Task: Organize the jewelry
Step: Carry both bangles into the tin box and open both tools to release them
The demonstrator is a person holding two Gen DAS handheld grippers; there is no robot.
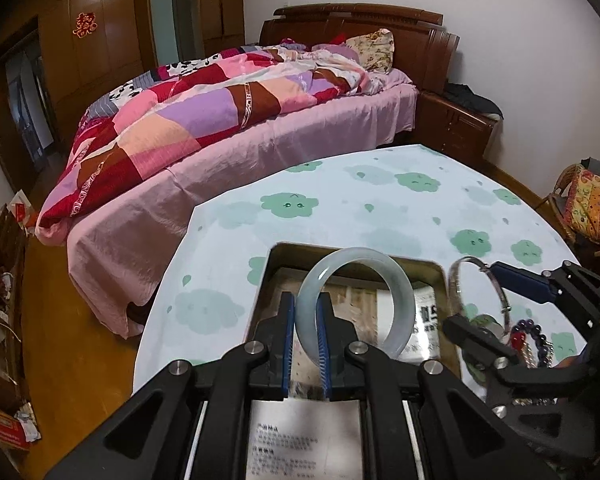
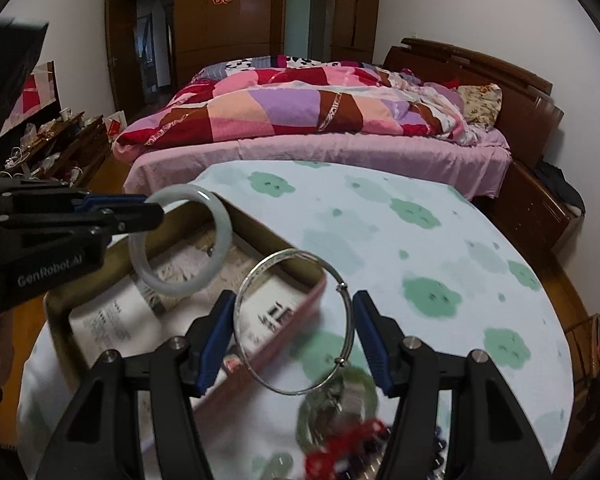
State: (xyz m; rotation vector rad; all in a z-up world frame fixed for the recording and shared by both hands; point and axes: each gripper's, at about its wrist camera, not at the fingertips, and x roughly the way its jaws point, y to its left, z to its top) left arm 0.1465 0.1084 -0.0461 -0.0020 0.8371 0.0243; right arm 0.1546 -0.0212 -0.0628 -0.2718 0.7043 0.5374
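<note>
The left gripper (image 1: 306,334) pinches a jade bangle (image 1: 356,304) above the tin tray (image 1: 440,280). The right gripper (image 2: 296,336) clamps a silver bangle (image 2: 296,320) — beside it, over the table (image 2: 420,240).

Table (image 1: 380,200) carries a pale cloth printed with green clouds. Bed (image 1: 260,148) at 12 o'clock, pink sheet, patchwork quilt (image 1: 188,120), floral pillow (image 1: 372,50). Wooden wardrobe (image 1: 100,32) at 11 o'clock. Cluttered shelf (image 2: 56,144) at 9 o'clock. Nightstand (image 1: 456,124) beside headboard.
</note>
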